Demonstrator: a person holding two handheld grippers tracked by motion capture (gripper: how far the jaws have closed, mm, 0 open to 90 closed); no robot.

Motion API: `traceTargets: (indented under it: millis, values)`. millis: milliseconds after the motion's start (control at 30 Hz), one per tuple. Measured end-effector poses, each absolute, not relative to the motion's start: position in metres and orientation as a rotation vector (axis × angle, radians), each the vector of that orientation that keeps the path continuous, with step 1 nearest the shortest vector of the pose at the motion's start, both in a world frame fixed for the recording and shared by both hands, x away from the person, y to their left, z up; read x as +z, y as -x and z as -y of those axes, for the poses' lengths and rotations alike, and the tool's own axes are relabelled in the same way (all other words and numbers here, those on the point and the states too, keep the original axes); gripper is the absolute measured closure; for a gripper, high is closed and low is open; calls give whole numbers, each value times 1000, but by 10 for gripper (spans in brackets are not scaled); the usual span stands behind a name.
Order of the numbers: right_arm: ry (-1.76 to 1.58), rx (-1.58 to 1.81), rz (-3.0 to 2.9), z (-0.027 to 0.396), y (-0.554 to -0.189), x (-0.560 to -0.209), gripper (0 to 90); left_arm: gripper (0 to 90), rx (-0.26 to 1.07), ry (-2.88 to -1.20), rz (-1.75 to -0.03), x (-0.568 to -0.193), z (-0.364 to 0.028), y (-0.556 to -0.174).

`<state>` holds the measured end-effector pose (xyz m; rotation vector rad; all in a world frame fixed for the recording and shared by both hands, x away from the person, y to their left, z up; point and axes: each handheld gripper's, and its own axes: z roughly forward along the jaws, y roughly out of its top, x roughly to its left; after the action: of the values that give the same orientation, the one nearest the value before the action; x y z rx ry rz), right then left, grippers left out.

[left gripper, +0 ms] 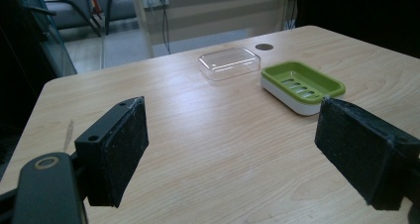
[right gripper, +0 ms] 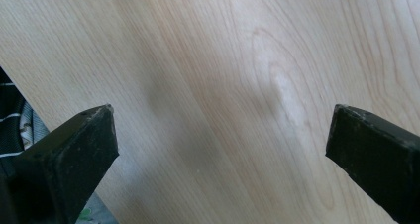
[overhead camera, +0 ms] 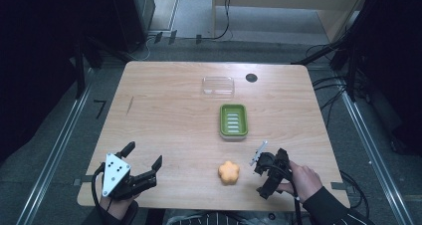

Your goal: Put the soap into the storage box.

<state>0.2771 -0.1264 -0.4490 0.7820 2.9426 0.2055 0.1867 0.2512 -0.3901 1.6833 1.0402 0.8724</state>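
At the table's near left corner the left gripper (overhead camera: pixel 145 157) sits low over the wood, its jaws spread wide with nothing between them. The hand behind it is mostly cut off by the bottom edge of the high view, and the grey three-cornered plate (overhead camera: pixel 114 174) covers much of the gripper's body. In the left gripper view the same gripper (left gripper: pixel 237 149) shows both black pads (left gripper: pixel 121 147) far apart over bare wooden table (left gripper: pixel 208 154).

Beyond those jaws and toward the right-hand one stands a green soap dish (left gripper: pixel 302 85) on a white base. Its slotted floor holds nothing. Farther off, just behind it, lies a clear plastic lid (left gripper: pixel 229 62), also holding nothing (which way up it lies is hard to tell through the clear plastic). In the high view the soap dish (overhead camera: pixel 233 120) and the lid (overhead camera: pixel 218 85) are near each other but apart, both well ahead of either gripper.

An orange flower-shaped soap (overhead camera: pixel 229 172) lies on the table between the two grippers, closer to the right one and touching neither.

The right gripper (overhead camera: pixel 263 172) is tipped downward near the table's front edge, held by the right hand (overhead camera: pixel 302 177). From above its jaws are hard to separate from its dark body. The right gripper view settles it: that gripper (right gripper: pixel 223 149) has its jaws wide apart over blurred wood grain, holding nothing. Striped fabric (right gripper: pixel 11 125) peeks past the table edge at the left, cut off by the frame.
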Motion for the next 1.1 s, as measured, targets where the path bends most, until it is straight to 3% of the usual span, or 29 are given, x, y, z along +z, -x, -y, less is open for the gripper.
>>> traceTargets:
  millis: [1100]
  values:
    - [-570, 213, -3010, 74, -289, -447, 0, 137, 871, -1681, -1039, -390, -252, -187]
